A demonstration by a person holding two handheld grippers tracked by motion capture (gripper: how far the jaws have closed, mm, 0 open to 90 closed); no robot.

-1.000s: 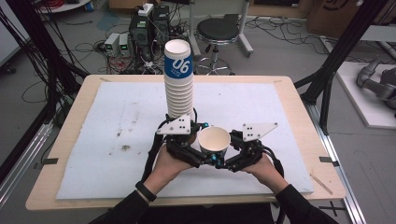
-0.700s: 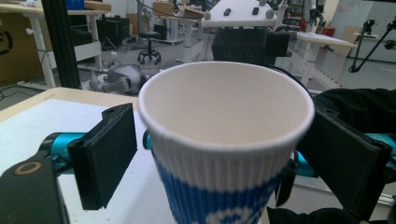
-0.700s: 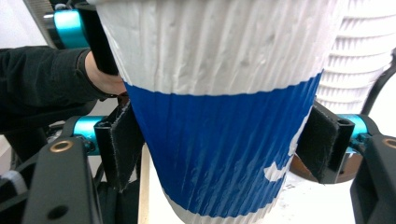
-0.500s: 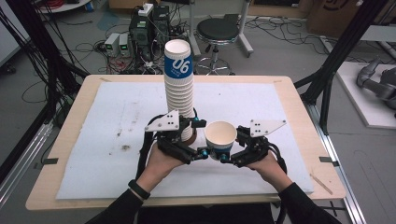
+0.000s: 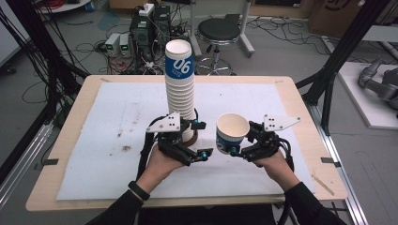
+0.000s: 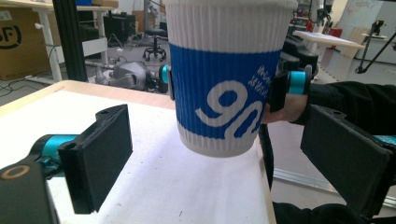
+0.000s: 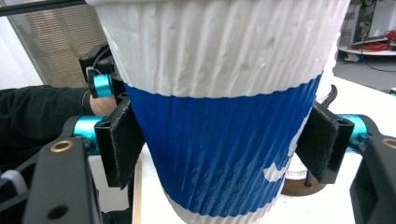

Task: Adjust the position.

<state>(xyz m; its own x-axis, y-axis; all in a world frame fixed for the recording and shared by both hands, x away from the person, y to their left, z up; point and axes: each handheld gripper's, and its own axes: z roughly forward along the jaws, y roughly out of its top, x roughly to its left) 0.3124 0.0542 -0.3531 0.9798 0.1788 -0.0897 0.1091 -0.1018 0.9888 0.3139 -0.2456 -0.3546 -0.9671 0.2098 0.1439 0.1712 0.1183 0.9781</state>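
The right gripper [image 5: 233,151] clamps a single paper cup [image 5: 232,131] by its blue band, upright with its mouth open to the ceiling, lifted clear of the white mat [image 5: 94,140] and just to the right of the tall cup stack [image 5: 180,89]. The left gripper [image 5: 199,140], beside the stack's foot, has just been opening its jaws; nothing sits between them, and the cup hangs beyond them. The stack stands upright too, so I reckon the coming move carries the cup away from it sideways.
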